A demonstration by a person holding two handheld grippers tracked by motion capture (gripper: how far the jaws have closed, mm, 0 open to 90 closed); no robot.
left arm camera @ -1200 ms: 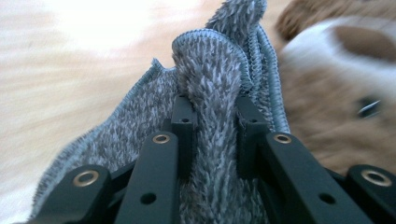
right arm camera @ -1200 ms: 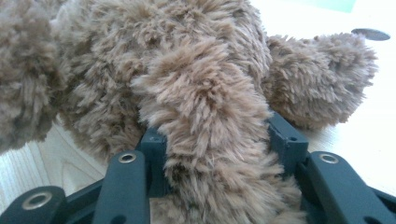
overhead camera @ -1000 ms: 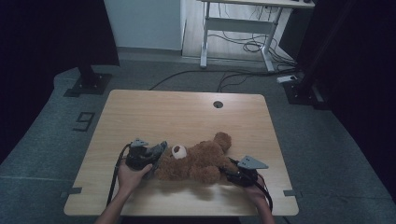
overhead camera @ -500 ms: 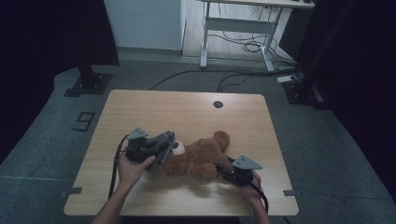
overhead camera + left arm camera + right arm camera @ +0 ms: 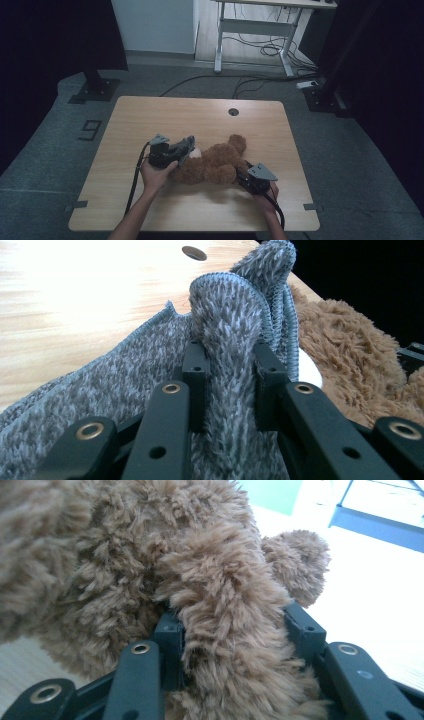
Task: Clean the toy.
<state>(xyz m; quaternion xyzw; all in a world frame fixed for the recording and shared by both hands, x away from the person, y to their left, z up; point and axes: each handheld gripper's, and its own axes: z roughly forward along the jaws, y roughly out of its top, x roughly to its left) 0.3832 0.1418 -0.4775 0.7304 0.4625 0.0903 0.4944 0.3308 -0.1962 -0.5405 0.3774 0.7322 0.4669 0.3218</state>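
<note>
Left gripper (image 5: 186,148): jaws clamped on a fold of grey knit cloth (image 5: 225,340) at the bear's head. Brown teddy bear (image 5: 215,162) lies near the tabletop's (image 5: 200,112) front edge. Right gripper (image 5: 245,176): jaws clamped on a bear limb.

The wooden table (image 5: 165,115) has a light grain and carries a round grommet hole (image 5: 233,111) near its far edge, well beyond the fingers. A white-framed desk (image 5: 250,25) stands past it on the floor, with loose cables (image 5: 260,50) beneath. A black stand base (image 5: 95,90) sits far-left of the fingers, near a floor marking "9" (image 5: 90,130).
</note>
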